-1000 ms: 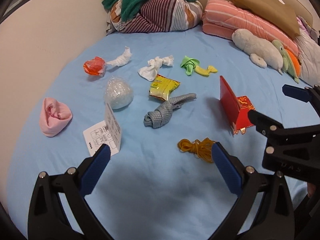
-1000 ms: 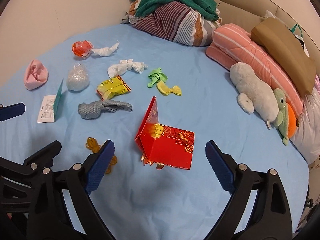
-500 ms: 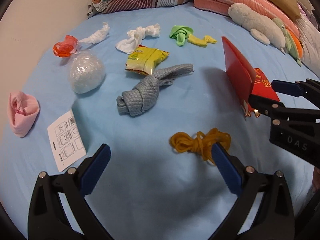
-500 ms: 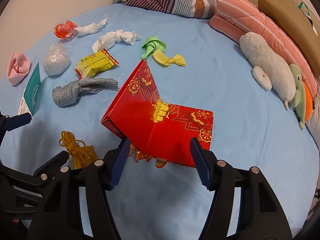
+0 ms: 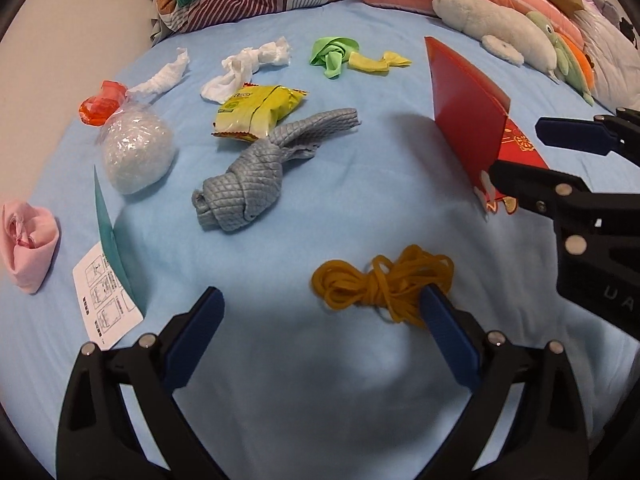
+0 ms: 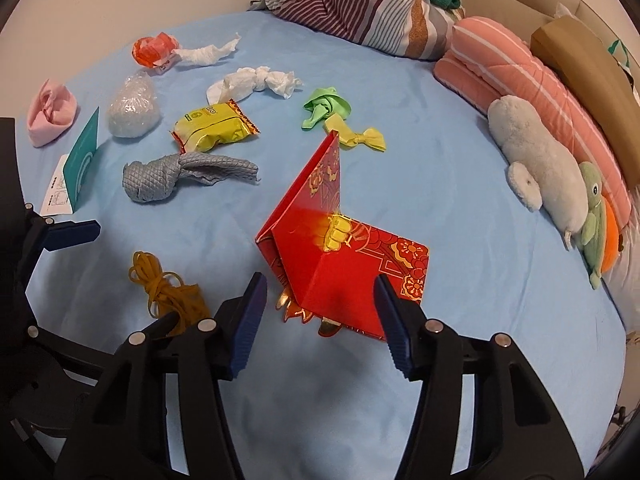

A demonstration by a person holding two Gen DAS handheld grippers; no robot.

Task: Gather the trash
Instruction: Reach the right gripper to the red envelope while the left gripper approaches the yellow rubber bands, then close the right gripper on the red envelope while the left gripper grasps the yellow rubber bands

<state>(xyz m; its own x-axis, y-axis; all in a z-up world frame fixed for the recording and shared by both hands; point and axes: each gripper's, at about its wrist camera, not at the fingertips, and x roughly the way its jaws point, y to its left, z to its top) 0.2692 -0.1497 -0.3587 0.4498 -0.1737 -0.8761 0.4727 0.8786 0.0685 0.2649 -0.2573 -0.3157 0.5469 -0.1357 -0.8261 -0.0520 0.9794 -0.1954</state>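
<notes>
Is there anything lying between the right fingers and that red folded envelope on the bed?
Nothing visible. The right gripper already straddles the near end of the red envelope, with only blue sheet around it.

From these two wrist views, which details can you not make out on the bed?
- Small print on the white instruction leaflet: too small in both views.
- Near edge of the folded red-and-gold paper envelope: in the right wrist view the right hand-held gripper hides it, so contact is unclear.
- Part of the tangled yellow rubber bands: behind a left hand-held gripper finger, left wrist view.
</notes>
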